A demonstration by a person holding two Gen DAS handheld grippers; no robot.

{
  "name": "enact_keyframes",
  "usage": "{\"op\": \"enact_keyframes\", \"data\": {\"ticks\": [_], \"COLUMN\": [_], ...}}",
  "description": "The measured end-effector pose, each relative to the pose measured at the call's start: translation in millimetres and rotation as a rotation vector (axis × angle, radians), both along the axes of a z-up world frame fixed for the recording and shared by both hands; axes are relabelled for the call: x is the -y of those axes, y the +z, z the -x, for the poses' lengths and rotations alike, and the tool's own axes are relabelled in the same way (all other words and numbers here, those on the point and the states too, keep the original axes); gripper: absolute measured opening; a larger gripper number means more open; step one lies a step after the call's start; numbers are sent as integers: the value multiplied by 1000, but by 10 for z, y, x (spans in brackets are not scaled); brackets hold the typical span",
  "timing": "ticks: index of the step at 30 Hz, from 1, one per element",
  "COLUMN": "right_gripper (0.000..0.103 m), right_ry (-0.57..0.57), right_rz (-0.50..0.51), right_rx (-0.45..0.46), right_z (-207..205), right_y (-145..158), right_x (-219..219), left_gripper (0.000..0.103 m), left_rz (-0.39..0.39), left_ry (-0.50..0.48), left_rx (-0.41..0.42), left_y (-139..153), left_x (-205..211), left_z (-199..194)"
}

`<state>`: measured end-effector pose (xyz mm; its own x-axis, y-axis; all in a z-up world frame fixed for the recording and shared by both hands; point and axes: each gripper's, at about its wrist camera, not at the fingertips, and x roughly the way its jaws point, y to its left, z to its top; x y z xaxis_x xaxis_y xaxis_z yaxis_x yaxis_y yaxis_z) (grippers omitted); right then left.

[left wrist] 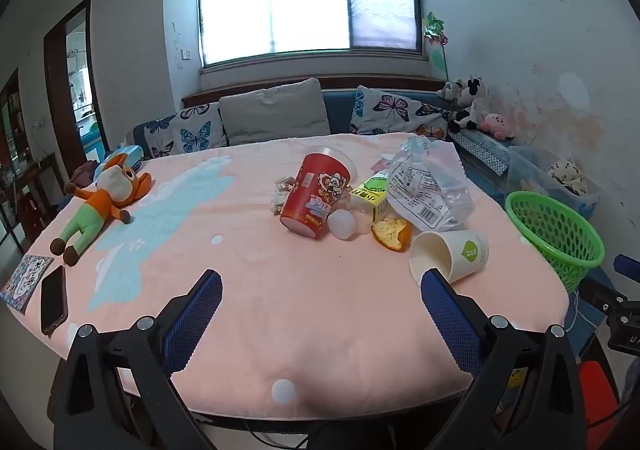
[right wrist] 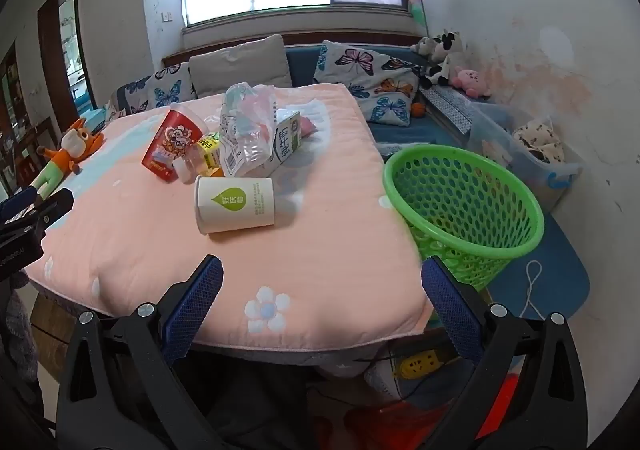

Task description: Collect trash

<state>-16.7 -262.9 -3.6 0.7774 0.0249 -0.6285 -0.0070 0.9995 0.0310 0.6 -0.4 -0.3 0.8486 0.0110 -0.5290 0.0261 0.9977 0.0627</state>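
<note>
A heap of trash lies mid-table on the pink blanket [left wrist: 240, 290]: a tipped red snack cup [left wrist: 314, 196], a small clear bottle with a white cap [left wrist: 343, 224], a yellow-green carton [left wrist: 370, 196], orange peel [left wrist: 392, 233], a crumpled plastic bag [left wrist: 430, 186], and a white paper cup [left wrist: 450, 254] [right wrist: 234, 204] on its side. A milk carton [right wrist: 286, 140] shows under the bag. The green basket [left wrist: 554, 230] [right wrist: 464, 206] stands off the table's right edge. My left gripper [left wrist: 320, 282] and right gripper [right wrist: 320, 274] hover open and empty over the near edge.
A stuffed fox toy [left wrist: 102, 202], a black phone [left wrist: 53, 300] and a patterned card [left wrist: 24, 282] lie on the table's left side. A sofa with cushions [left wrist: 276, 110] stands behind. A clear storage bin [right wrist: 524, 158] sits beyond the basket. A power strip [right wrist: 418, 366] lies on the floor.
</note>
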Motion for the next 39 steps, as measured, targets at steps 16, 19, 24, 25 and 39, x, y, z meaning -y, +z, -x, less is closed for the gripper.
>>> {"op": "enact_keyframes", "data": {"ticks": [16,19,24,25,39], "right_gripper": [99,99,99,99,99], "right_ry": [-5,-6,-12,-11,-6], "right_rz": [6,8,17,17,18], "right_rx": [1,1,4,5,4], "right_z": [16,26,37,37,21], "right_y": [42,45,65,73,52], "right_x": [47,27,15,14,-4], "left_gripper": [97,97,97,97,97], "left_rz": [-3,-1,1,-1,3], "left_ry": [-37,-37,-38,-37,-39], "left_rx": [22,21,19,19,17], "left_y": [33,30,32,39,31], "left_x": [73,53,46,61,57], "left_z": [73,69,80,72,78]}}
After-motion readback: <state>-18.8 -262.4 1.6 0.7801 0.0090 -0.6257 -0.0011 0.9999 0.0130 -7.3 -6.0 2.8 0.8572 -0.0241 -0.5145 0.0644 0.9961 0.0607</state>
